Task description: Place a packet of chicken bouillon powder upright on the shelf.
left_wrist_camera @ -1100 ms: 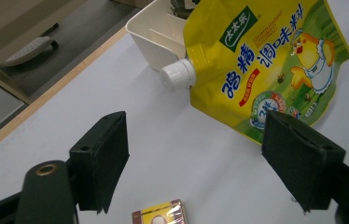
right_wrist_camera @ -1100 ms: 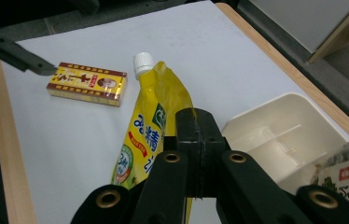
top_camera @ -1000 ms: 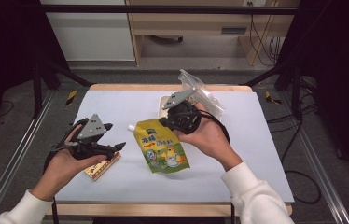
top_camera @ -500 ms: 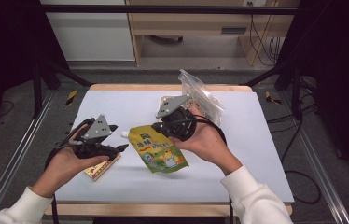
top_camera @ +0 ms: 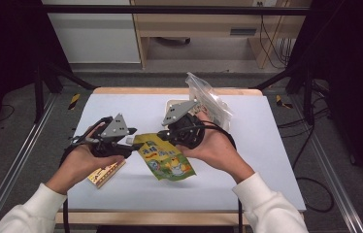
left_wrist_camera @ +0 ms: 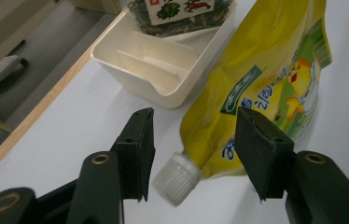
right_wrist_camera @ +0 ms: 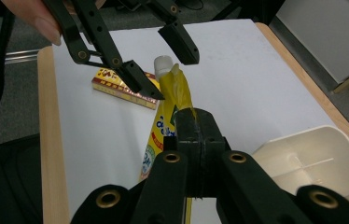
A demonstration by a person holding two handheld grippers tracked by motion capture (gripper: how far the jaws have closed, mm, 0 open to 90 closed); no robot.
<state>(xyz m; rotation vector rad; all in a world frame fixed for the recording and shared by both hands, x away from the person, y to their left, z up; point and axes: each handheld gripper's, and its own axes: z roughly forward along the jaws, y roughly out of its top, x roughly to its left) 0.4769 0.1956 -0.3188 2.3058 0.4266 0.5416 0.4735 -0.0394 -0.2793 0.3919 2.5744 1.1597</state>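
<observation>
The yellow pouch (top_camera: 166, 157), earlier flat on the bench (top_camera: 267, 160), now hangs lifted in the right gripper (right_wrist_camera: 195, 122), jaws clamped on its edge. The left gripper (left_wrist_camera: 193, 154) has moved in; its jaws, just closing, straddle the white cap (left_wrist_camera: 177, 178) untouched.

Pouch half-hidden as two grippers meet over the table

The yellow pouch (right_wrist_camera: 165, 126) passes behind the right gripper's closed jaws in the right gripper view; its white cap (left_wrist_camera: 178, 177) shows blurred in the left gripper view, whose top edge crops the bag of dried greens (left_wrist_camera: 177, 14); pouch lettering unreadable.
</observation>
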